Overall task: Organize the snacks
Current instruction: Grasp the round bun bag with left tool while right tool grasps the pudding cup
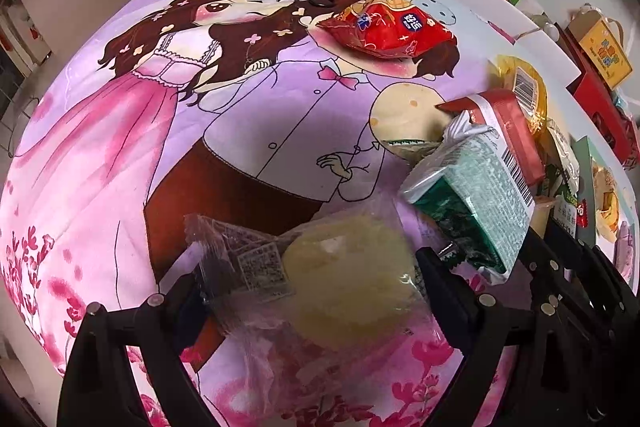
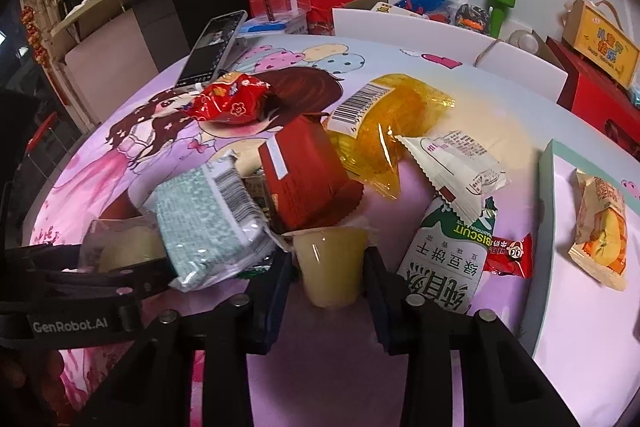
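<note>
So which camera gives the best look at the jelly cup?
The right wrist view: the jelly cup sits centred and unblocked between the right gripper's fingers. In the left wrist view only a sliver of it shows behind the green packet.

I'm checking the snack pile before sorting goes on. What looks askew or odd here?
The jelly cup lies tipped on its side between the right hand-held gripper fingers, lid toward the heap. The red packet and green-white packet lean on each other. Nothing looks spilled.

Your left wrist view looks steeply down, close over the cartoon cloth [image 1: 248, 131]. Your right looks lower across it toward the boxes, apparently. Both share the green packet [image 1: 476, 199] [image 2: 208, 215].
</note>
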`<state>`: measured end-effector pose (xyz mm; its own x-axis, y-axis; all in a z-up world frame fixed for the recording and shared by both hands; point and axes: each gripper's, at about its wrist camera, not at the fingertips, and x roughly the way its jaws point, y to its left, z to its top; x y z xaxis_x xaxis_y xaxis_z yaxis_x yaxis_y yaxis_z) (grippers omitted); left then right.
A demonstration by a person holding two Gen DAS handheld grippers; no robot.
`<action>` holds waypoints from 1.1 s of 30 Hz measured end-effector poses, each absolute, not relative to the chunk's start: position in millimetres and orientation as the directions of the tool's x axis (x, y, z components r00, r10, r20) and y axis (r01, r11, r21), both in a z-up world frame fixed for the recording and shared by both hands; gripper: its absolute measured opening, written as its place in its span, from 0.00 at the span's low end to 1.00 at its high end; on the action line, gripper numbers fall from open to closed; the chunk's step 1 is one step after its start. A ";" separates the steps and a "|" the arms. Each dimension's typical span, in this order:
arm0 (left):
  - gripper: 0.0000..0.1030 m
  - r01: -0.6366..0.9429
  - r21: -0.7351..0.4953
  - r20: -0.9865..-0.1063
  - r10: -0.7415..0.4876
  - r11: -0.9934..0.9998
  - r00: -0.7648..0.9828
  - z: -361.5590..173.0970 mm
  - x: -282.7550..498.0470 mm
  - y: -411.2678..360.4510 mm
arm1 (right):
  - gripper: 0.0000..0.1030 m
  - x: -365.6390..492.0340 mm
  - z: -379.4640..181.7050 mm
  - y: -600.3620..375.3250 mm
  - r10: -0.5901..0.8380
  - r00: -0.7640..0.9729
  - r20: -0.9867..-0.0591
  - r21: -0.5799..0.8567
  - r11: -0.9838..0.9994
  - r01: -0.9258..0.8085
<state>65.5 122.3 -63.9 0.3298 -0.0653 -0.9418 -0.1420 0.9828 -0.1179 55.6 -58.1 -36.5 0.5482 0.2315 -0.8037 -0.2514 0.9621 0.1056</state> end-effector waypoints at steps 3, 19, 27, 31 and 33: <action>0.81 -0.139 -0.130 -0.936 -0.076 0.982 0.343 -59.3 64.4 120.8 | 0.35 54.9 -35.3 -59.4 0.233 0.552 -0.801 0.111 0.963 -0.247; 0.73 -0.149 -0.174 -0.888 -0.090 0.973 0.451 -20.1 52.5 135.4 | 0.35 43.2 2.6 -75.2 0.248 0.621 -0.744 0.139 0.966 -0.219; 0.73 -0.157 -0.168 -0.857 -0.066 0.973 0.510 -3.0 45.7 138.9 | 0.35 33.5 19.6 -86.1 0.247 0.655 -0.714 0.147 0.968 -0.204; 0.73 -0.165 -0.159 -0.841 -0.046 0.973 0.539 5.7 42.8 140.7 | 0.35 30.9 21.6 -92.4 0.243 0.657 -0.713 0.154 0.969 -0.192; 0.73 -0.168 -0.158 -0.836 -0.041 0.973 0.547 8.8 41.9 140.9 | 0.35 29.9 22.5 -95.1 0.241 0.658 -0.713 0.157 0.970 -0.186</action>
